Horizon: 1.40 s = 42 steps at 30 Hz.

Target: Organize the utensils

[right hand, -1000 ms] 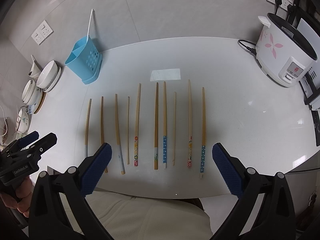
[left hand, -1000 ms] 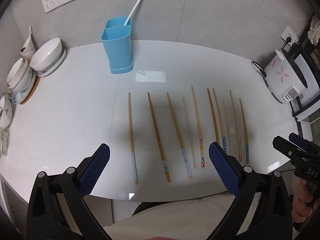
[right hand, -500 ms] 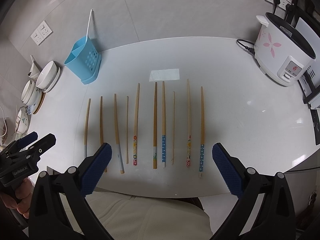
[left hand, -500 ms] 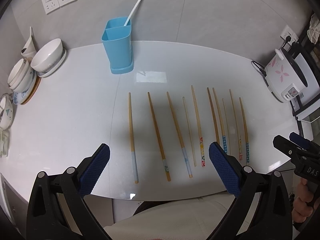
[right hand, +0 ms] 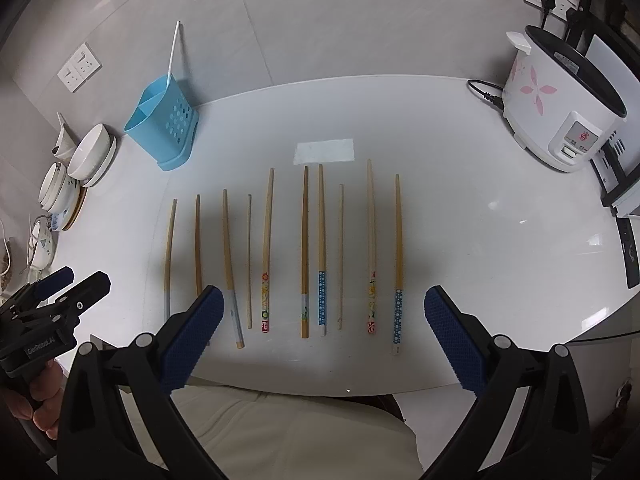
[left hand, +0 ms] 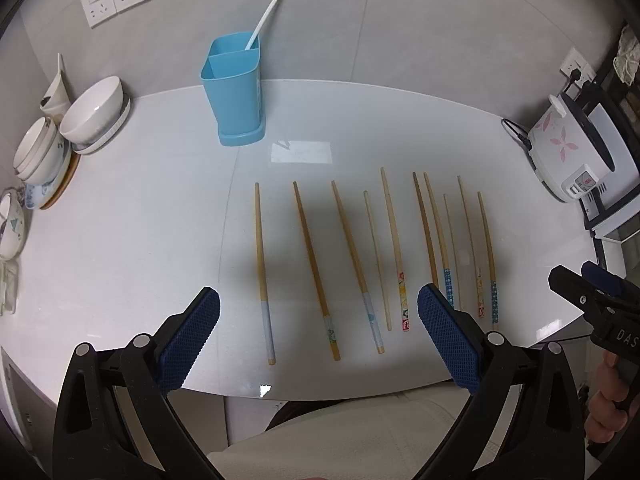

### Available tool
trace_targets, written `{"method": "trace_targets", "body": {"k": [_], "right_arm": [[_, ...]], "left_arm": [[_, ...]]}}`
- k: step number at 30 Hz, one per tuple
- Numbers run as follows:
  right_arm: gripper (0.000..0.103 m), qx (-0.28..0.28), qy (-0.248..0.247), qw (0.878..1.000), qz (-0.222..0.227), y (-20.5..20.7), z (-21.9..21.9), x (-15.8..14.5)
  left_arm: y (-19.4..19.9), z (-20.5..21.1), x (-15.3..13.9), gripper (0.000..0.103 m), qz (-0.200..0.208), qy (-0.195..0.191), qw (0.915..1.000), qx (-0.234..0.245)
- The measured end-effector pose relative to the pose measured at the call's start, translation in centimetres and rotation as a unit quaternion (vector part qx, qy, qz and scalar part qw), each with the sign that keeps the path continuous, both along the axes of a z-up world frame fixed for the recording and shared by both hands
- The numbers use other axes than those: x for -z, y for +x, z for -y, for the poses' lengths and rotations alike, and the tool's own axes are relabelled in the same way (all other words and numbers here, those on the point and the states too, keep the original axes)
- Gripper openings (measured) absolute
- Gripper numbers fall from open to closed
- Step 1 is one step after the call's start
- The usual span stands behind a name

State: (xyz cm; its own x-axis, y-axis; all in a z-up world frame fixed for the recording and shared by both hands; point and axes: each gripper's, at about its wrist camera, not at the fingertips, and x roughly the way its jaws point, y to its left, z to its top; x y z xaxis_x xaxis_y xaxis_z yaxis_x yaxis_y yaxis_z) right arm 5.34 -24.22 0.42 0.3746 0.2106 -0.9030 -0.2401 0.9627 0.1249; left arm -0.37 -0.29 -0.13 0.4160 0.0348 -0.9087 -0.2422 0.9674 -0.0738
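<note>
Several wooden chopsticks point(left hand: 394, 248) point(right hand: 306, 252) lie side by side in a row on the white table point(left hand: 140, 220), tips pointing away from me. A blue two-compartment utensil holder point(left hand: 236, 92) point(right hand: 162, 128) stands at the back left with a white straw-like stick point(left hand: 266, 14) in it. My left gripper point(left hand: 319, 328) hovers open above the near ends of the left chopsticks, holding nothing. My right gripper point(right hand: 320, 328) is open too, above the near ends of the middle and right chopsticks. Each gripper shows at the edge of the other's view.
Stacked white bowls and plates point(left hand: 92, 112) point(right hand: 86, 158) sit along the left edge. A white rice cooker with pink flowers point(right hand: 560, 108) point(left hand: 568, 148) stands at the right, its cord on the table. The table's front edge is just below the grippers, over the person's lap.
Both views have shifted very slightly; the chopsticks and holder lie as before and both grippers stay open.
</note>
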Motion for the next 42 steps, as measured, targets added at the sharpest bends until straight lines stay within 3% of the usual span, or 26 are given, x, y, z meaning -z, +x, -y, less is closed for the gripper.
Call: {"method": "trace_targets", "body": {"k": [42], "right_arm": [[0.096, 0.009, -0.01, 1.0, 0.0, 0.21, 0.27, 0.06]], "left_arm": [[0.01, 0.56, -0.21, 0.097, 0.004, 0.0, 1.0, 0.002]]}}
